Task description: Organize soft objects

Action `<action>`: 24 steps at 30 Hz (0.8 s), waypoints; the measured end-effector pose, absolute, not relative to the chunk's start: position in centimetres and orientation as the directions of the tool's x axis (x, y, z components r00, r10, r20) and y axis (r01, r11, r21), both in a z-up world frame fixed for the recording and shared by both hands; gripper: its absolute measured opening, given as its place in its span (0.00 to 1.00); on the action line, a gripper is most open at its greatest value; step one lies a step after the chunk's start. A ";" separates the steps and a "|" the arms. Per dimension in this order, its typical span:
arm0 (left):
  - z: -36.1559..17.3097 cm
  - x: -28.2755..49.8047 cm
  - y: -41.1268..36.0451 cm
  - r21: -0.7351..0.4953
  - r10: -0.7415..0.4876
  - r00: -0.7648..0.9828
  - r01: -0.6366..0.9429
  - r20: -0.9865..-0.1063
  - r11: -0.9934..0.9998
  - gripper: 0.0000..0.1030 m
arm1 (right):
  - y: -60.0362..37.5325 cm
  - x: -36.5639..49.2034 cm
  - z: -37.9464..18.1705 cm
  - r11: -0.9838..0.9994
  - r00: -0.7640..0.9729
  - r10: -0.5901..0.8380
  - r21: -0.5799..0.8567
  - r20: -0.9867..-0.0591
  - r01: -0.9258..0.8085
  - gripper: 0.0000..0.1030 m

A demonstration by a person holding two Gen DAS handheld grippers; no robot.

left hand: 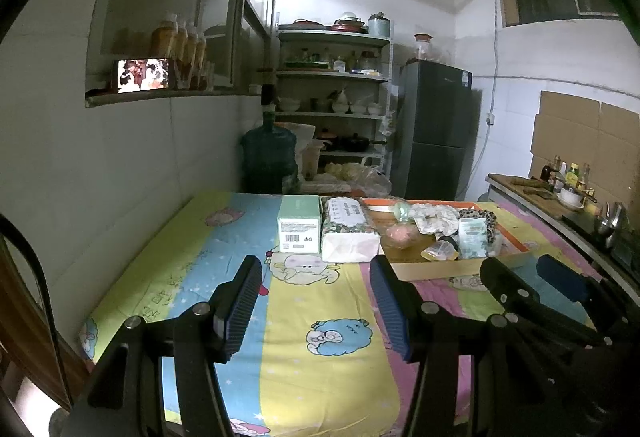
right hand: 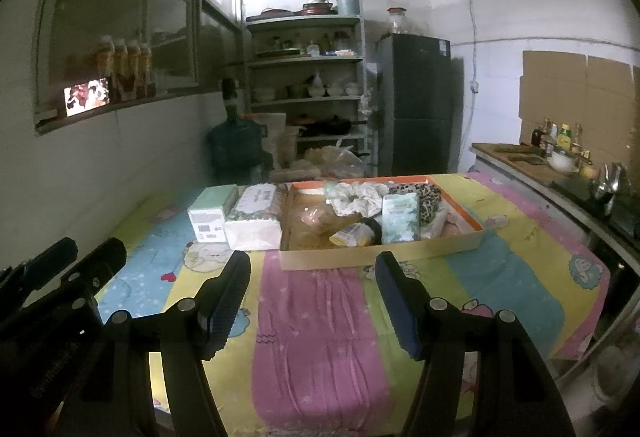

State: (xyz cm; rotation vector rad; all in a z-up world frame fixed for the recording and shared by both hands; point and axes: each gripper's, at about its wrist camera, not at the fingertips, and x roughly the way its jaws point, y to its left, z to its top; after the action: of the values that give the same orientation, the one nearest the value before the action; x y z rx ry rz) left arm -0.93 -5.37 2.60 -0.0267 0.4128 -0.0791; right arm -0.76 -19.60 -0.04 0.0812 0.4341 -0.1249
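Observation:
A shallow cardboard tray with an orange rim (right hand: pixel 384 251) (left hand: pixel 432 269) sits on the striped cartoon tablecloth (right hand: pixel 320 317). In it lie a white scrunchie (right hand: pixel 354 199) (left hand: pixel 434 217), a leopard-print cloth (right hand: pixel 428 199), a pale green tissue pack (right hand: pixel 400 223) (left hand: pixel 472 237), a pink soft item (right hand: pixel 316 215) (left hand: pixel 402 235) and a yellow packet (right hand: pixel 352 235). Left of the tray stand a floral tissue pack (right hand: pixel 254 223) (left hand: pixel 350 233) and a mint box (right hand: pixel 210 215) (left hand: pixel 300 223). My left gripper (left hand: pixel 316 301) and right gripper (right hand: pixel 312 297) are open and empty, short of the tray.
A counter with bottles, a bowl and a chopping board (right hand: pixel 560 161) runs along the right. Behind the table stand a blue water jug (left hand: pixel 268 157), shelves of dishes (left hand: pixel 332 93) and a dark fridge (left hand: pixel 436 129). A wall closes the left side.

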 end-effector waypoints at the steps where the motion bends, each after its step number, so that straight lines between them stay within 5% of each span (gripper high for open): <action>1: 2.6 -0.9 -5.4 -0.042 -0.083 0.913 0.073 -0.399 0.996 0.54 | -19.6 -0.8 0.0 0.989 0.900 -0.104 0.051 -0.423 0.138 0.65; 24: 2.3 -0.8 -5.1 -0.049 -0.074 0.909 0.059 -0.409 0.997 0.54 | -19.6 -0.7 0.0 0.990 0.895 -0.085 0.061 -0.438 0.124 0.65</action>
State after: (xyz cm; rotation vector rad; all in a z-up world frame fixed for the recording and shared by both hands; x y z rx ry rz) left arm -0.75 -5.13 2.26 -0.0354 0.4235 -0.0684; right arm -0.74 -19.56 -0.03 0.0883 0.4503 -0.1081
